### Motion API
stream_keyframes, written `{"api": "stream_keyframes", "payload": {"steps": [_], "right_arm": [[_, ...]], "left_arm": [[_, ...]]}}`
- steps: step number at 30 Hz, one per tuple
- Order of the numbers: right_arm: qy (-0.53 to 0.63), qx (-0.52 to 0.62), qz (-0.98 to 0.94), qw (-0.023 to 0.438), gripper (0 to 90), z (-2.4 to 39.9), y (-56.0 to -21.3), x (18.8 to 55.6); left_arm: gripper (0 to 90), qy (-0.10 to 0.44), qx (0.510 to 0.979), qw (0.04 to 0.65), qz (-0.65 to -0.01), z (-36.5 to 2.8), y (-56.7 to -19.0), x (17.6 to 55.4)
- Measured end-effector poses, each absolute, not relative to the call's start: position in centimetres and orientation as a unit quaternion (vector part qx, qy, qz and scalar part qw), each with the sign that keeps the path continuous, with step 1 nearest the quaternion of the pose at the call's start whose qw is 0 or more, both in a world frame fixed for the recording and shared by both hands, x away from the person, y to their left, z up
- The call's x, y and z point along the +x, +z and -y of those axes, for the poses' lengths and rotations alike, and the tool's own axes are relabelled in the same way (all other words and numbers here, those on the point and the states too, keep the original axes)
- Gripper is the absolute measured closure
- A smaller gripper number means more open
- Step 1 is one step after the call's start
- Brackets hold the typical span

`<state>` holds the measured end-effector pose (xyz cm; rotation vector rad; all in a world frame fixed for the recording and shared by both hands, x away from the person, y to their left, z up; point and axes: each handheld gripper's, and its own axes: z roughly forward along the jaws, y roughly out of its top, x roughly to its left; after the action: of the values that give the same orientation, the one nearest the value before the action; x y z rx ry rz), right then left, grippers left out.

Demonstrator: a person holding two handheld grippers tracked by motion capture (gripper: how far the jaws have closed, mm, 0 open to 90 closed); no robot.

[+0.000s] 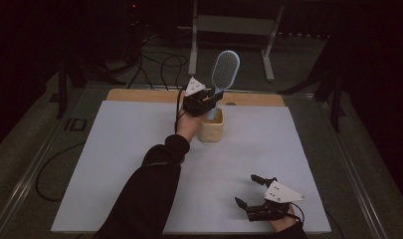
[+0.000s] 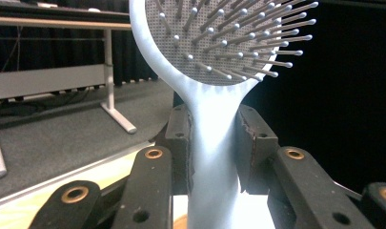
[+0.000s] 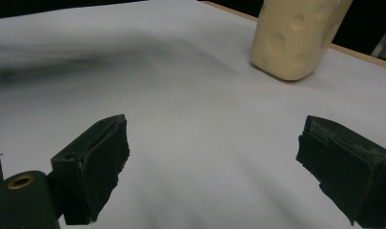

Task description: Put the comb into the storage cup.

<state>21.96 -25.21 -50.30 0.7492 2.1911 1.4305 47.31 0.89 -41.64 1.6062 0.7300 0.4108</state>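
left gripper (image 1: 205, 101) at far centre of the counter (image 1: 114, 164), fingers (image 2: 250, 143) clenched on the handle of the pale blue hairbrush (image 1: 224, 72). brush held upright, bristle head up, above the gripper; handle's lower end goes down into the cream cup (image 1: 211, 127). in the left gripper view the pads press the handle from both sides, just under the head w/ its metal pins. cup stands on the white sheet, just right of the person's left hand (image 1: 187, 127).

right gripper (image 1: 255, 191) at near right edge of counter, well apart from cup & brush. its fingers (image 3: 93, 164) released, spread wide, nothing btwn them, bare sheet below. cup (image 3: 295, 36) seen beyond them.
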Motion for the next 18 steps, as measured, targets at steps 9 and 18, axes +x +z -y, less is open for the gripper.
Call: {"api": "stream_keyframes", "payload": {"steps": [9, 18], "right_arm": [[0.514, 0.268, -0.788, 0.206, 9.6, 25.2, -50.3, 21.9], [0.514, 0.266, -0.789, 0.206, 9.6, 25.2, -50.3, 22.0]], "left_arm": [[70.0, 0.177, 0.696, 0.613, -0.330, -0.9, -42.8, 47.9], [69.8, 0.178, 0.699, 0.605, -0.337, -1.0, -43.7, 47.8]]}}
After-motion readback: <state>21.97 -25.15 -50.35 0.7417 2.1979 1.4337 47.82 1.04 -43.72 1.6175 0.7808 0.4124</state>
